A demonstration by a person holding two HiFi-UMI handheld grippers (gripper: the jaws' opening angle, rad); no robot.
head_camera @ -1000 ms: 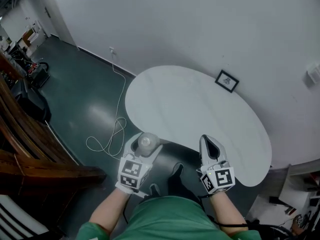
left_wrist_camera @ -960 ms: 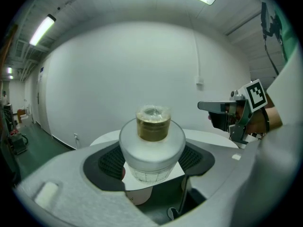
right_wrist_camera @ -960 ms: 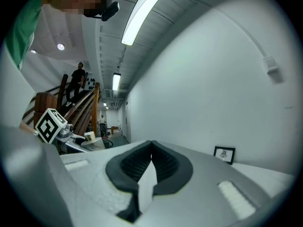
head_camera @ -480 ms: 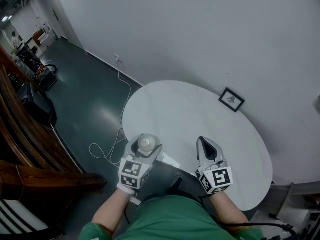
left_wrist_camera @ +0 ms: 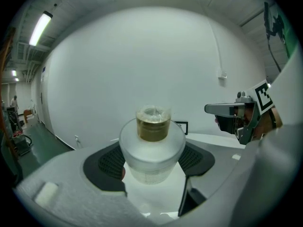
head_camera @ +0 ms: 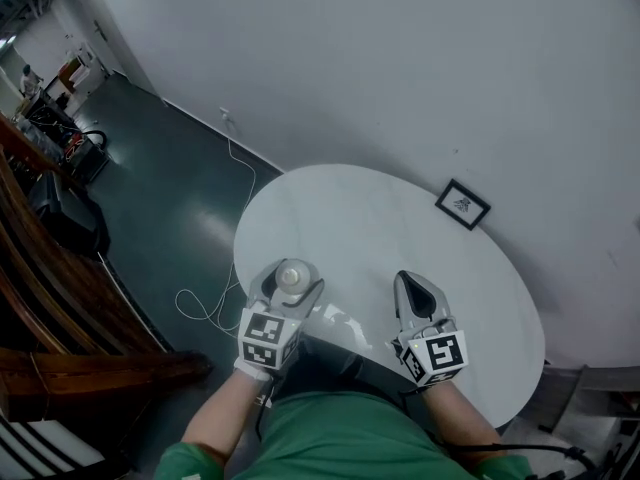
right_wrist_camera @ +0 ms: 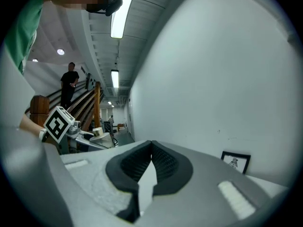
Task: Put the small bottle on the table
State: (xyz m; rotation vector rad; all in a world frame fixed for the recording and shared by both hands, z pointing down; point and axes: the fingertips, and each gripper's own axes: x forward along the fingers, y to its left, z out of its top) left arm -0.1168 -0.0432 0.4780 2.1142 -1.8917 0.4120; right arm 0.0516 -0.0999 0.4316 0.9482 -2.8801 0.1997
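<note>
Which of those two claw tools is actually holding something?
The left gripper: its jaws clamp the small bottle, while the right gripper has its jaws shut on nothing.

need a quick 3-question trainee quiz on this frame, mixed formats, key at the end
1. True or false: the right gripper is shut, with nothing between its jaws.
2. What stands at the far edge of the table, by the wall?
3. The small bottle is: A) standing on the table; B) held between the left gripper's jaws; C) held in the right gripper.

Key: 1 true; 2 a small framed picture; 3 B.
</note>
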